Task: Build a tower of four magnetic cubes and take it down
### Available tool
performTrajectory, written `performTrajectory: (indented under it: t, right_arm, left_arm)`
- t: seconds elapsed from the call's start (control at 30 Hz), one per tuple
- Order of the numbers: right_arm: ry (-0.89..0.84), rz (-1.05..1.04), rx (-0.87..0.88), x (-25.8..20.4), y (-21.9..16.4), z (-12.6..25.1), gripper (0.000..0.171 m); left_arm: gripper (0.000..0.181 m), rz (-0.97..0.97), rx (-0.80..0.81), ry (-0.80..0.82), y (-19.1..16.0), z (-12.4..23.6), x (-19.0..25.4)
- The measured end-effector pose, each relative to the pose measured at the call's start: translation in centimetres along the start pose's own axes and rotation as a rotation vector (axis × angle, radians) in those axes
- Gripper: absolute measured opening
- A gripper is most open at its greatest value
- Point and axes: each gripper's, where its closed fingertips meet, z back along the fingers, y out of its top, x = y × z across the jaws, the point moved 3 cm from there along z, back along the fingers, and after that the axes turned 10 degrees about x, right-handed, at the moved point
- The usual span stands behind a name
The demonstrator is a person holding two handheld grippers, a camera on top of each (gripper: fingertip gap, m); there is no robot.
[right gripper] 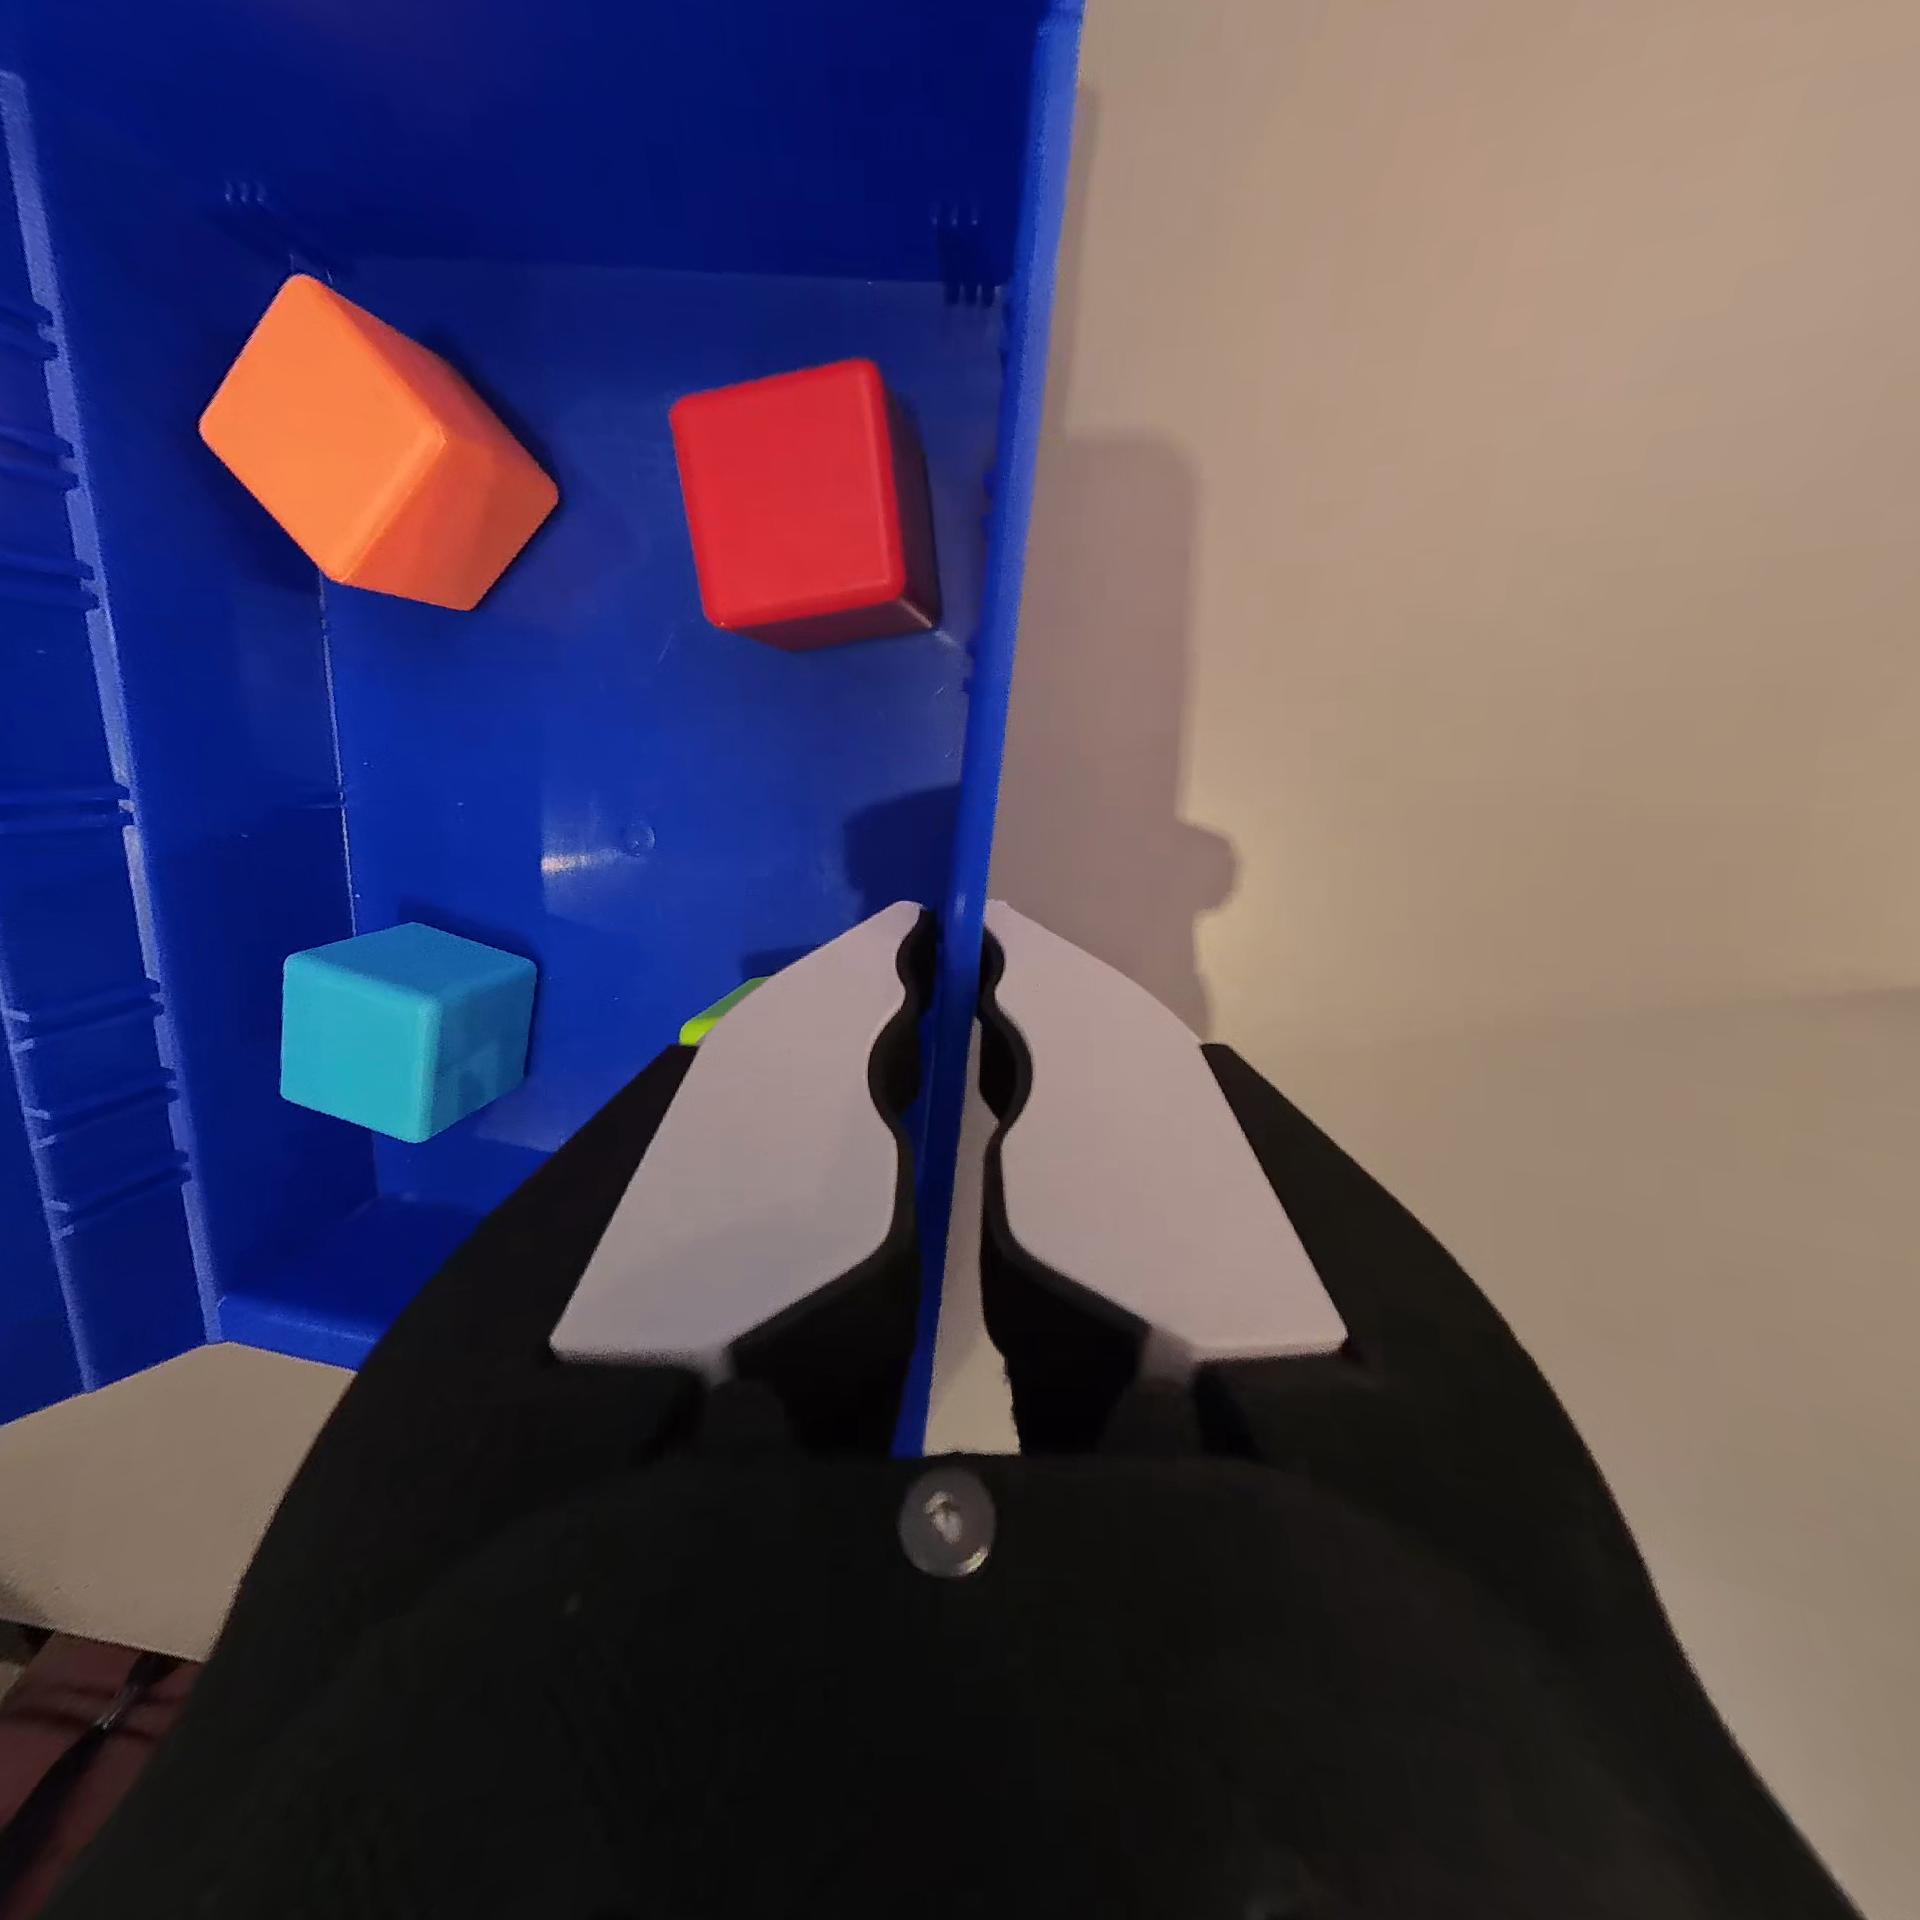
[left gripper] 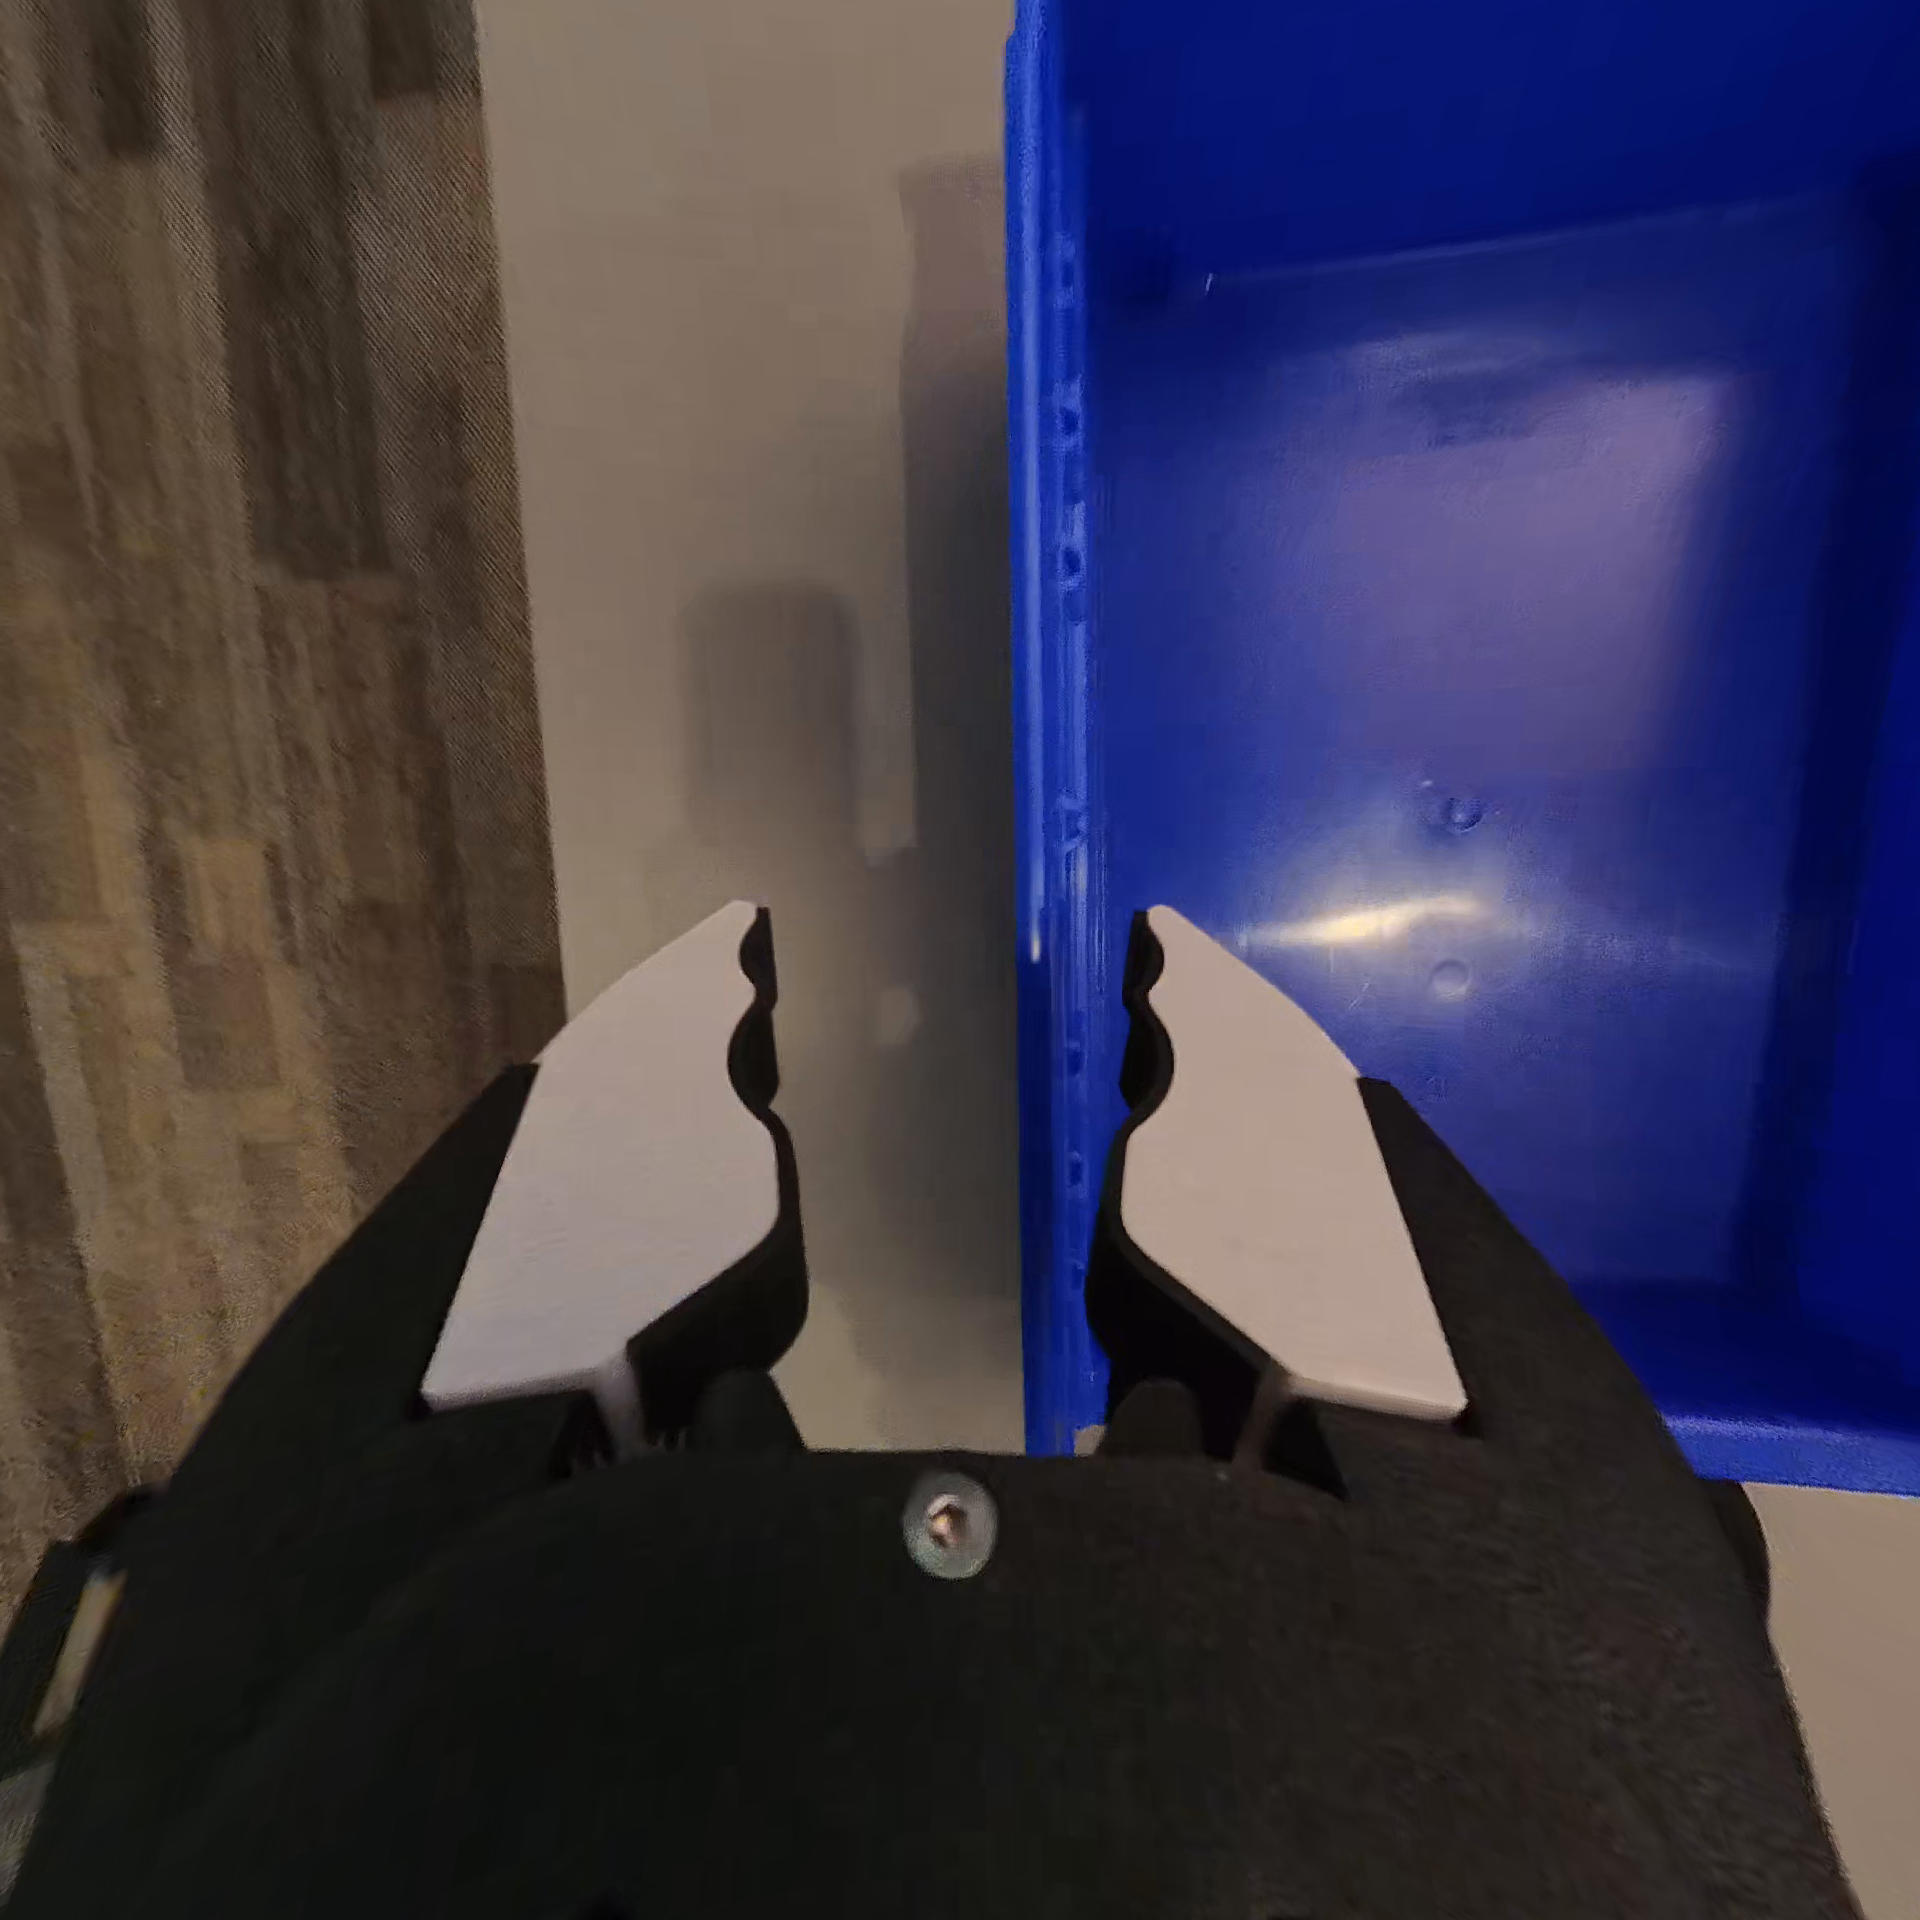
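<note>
Blue plastic bin (right gripper: 644, 727) wall is pinched in the nearly closed right gripper (right gripper: 953, 920); orange cube (right gripper: 374, 447), red cube (right gripper: 795, 494), teal cube (right gripper: 400, 1029) and a green sliver (right gripper: 717, 1013) lie inside. Left gripper (left gripper: 951, 920) gapes wide over the bin's rim, gripping nothing. Pale tabletop (left gripper: 727, 416), brownish carpet (left gripper: 229, 623) beyond.

Four cubes inside blue bin (right gripper: 644, 727), all apart: orange cube (right gripper: 374, 442) far left, turned cornerwise; red cube (right gripper: 795, 494) far right near wall; teal cube (right gripper: 400, 1029) near left; green cube (right gripper: 717, 1013) mostly hidden.
</note>
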Motion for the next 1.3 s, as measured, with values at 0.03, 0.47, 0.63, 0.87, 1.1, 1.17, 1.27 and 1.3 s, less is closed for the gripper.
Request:
performTrajectory:
  t: [0.03,0.47,0.63,0.87,1.1,1.17,1.27,1.3]
  right_arm:
    - [0.003,0.003,-0.002,-0.1,0.0,0.0,0.008]
    - [0.071,0.052,-0.085,-6.1,0.0,-1.1,0.007]
    - [0.114,0.123,-0.141,-10.4,-0.6,-1.5,0.007]
    - [0.116,0.213,-0.145,-14.5,-0.6,-2.3,0.008]
    - [0.065,0.268,-0.182,-14.9,-0.7,-4.7,0.018]
    - [0.016,0.286,-0.188,-14.6,-0.6,-5.1,0.011]
    - [0.005,0.279,-0.193,-14.5,-0.7,-5.2,0.011]
    - [0.005,0.279,-0.193,-14.5,-0.7,-5.2,0.011]
  left_arm:
    - [0.062,0.010,-0.042,-0.009,-0.6,-0.6,-0.1]
    - [0.011,-0.064,-0.286,-0.204,-2.9,-2.4,5.5]
    - [0.011,-0.165,-0.299,-0.298,-2.2,-1.7,11.2]
    - [0.019,-0.292,-0.265,-0.292,-1.1,-1.2,17.7]
    - [0.028,-0.392,-0.255,-0.212,-1.4,-0.8,20.0]
    - [0.028,-0.393,-0.252,-0.225,-1.5,-0.7,20.5]
    - [0.029,-0.388,-0.244,-0.248,-1.5,-0.5,21.3]
    - [0.029,-0.391,-0.242,-0.250,-1.5,-0.4,21.6]
